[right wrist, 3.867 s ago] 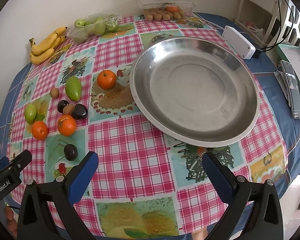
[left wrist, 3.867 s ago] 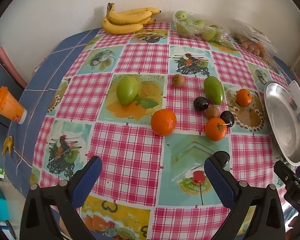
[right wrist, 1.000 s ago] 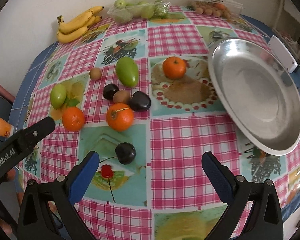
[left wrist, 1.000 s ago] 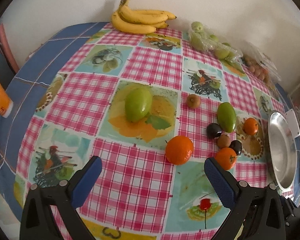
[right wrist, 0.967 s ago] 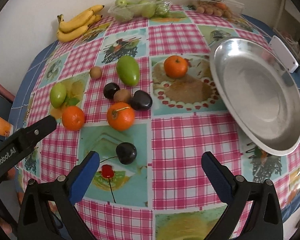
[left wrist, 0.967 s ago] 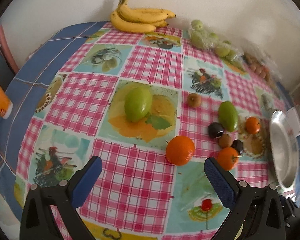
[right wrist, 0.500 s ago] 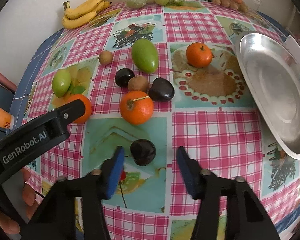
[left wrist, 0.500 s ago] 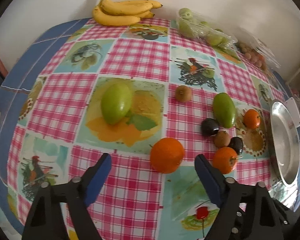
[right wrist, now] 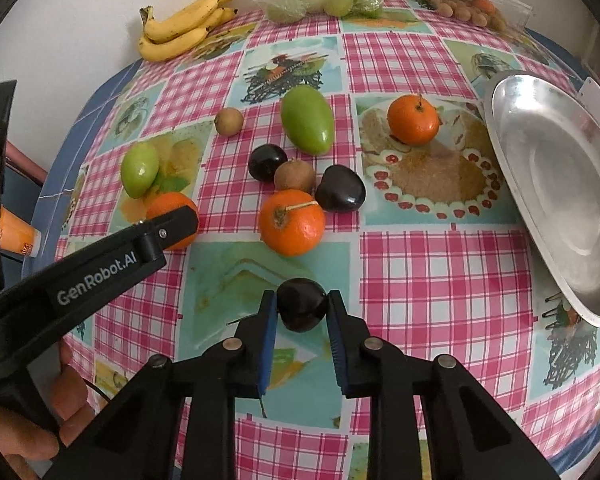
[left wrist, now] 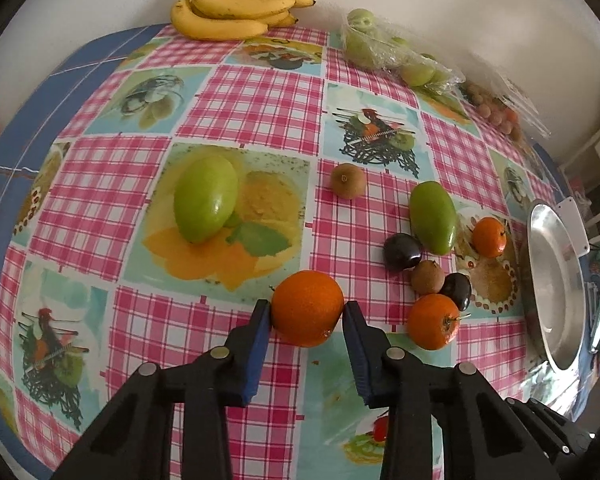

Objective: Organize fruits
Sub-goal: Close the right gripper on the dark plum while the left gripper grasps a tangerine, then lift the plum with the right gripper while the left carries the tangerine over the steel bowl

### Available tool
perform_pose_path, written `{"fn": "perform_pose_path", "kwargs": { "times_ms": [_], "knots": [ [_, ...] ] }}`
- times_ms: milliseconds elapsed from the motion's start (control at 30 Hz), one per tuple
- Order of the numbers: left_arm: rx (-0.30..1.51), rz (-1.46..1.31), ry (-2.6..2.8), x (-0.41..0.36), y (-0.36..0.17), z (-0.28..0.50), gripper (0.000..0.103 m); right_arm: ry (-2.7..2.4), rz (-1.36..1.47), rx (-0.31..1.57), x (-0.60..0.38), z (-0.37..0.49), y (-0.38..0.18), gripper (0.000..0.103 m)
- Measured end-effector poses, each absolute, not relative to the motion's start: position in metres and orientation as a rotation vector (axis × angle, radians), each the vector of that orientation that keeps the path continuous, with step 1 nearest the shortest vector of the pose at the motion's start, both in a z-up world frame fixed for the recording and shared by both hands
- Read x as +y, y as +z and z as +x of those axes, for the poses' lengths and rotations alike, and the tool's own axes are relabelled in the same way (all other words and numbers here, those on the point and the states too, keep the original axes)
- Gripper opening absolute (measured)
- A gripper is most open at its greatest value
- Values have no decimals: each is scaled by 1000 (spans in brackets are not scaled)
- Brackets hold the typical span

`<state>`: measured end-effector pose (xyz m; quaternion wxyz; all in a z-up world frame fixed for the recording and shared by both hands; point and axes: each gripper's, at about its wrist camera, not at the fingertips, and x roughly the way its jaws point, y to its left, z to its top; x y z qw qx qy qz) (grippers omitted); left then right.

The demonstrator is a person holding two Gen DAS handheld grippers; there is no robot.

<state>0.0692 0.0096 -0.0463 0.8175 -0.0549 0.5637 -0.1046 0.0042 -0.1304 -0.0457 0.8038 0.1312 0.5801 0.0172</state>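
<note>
The left tool (left wrist: 306,316) is closing on an orange (left wrist: 307,307) on the bench (left wrist: 260,108), pads touching its sides. Bananas (left wrist: 236,14) lie by the far wall.

Left claw (left wrist: 306,314) closing, right claw (right wrist: 302,306) clamped.

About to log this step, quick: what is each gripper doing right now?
Left gripper: fingers closing on an orange, both touching its sides.
Right gripper: shut on a dark plum.

A plain white wall (left wrist: 440,4) stands behind the cloth-covered table (left wrist: 260,92).
</note>
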Motion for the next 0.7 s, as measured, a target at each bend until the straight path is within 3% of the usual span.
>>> {"fn": "perform_pose_path", "kwargs": {
  "times_ms": [700],
  "knots": [
    [1128, -140, -197, 2, 16, 75, 39, -27, 282, 1130, -150, 16, 19, 26]
  ]
}}
